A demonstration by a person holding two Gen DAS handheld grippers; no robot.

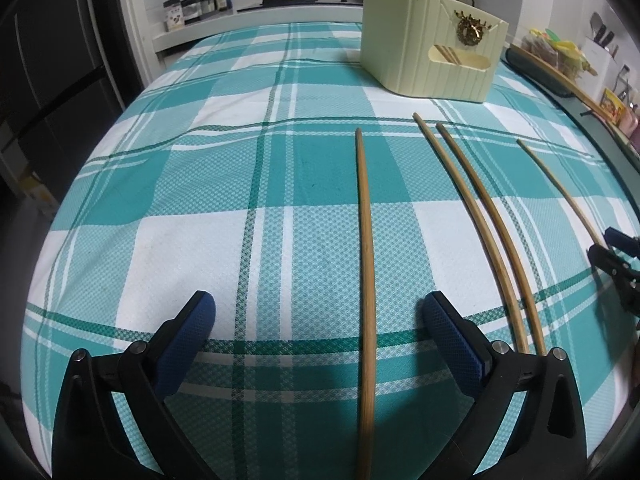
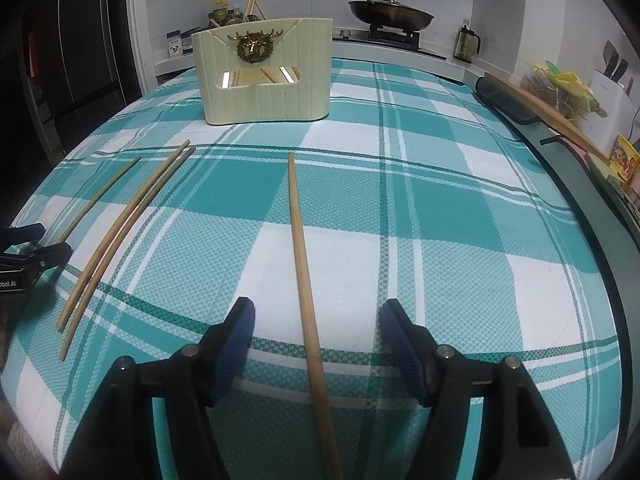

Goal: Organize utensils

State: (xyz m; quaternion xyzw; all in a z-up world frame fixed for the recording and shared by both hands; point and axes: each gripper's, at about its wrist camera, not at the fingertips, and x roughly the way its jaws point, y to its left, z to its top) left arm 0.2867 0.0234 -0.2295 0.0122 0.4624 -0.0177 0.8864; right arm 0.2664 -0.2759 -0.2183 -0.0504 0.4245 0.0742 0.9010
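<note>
Several wooden chopsticks lie on the teal checked tablecloth. In the left wrist view one chopstick runs between the open fingers of my left gripper; a pair and a single one lie to its right. The right gripper shows at the right edge, around that single chopstick. In the right wrist view that chopstick lies between the open fingers of my right gripper. The pair and the leftmost chopstick lie left, by the left gripper. A cream utensil holder with chopsticks inside stands at the back.
A stove with a lidded pan is behind the table. Bottles and jars stand on the counter at the back left. A dark tray, bags and a knife block are at the right. A dark fridge is on the left.
</note>
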